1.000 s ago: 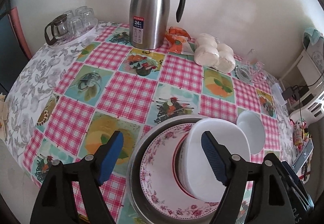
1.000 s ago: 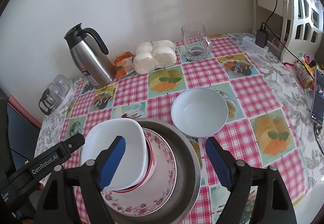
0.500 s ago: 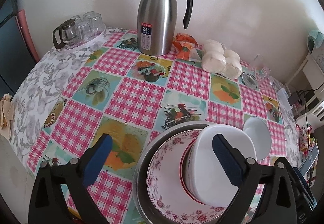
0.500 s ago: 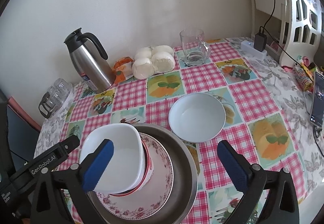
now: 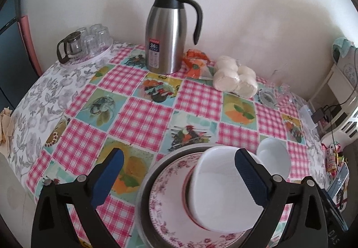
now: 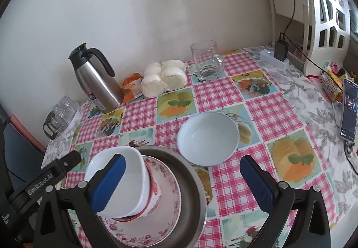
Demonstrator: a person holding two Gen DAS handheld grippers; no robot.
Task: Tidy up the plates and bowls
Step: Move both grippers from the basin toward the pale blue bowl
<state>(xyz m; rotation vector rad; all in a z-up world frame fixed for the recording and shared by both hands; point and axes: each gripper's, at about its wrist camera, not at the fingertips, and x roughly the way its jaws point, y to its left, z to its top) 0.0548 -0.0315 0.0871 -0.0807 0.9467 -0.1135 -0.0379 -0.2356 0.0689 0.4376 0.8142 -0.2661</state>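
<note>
A stack sits at the table's near edge: a metal plate, a floral plate, a red-rimmed bowl and, tilted on top, a white square bowl. A round white bowl stands alone to the stack's right. My left gripper hangs open above the stack, and its right pad overlaps the square bowl in the view. My right gripper is open too, between the stack and the round bowl. Neither holds anything.
Along the wall stand a steel jug, an orange packet, bagged white buns, a glass mug and a tray of glasses. A phone, a power strip and a white shelf are at the right.
Both grippers' jaws have spread wider. The left wrist view has tilted up slightly, so the stack sits lower in it. No dish has moved.
</note>
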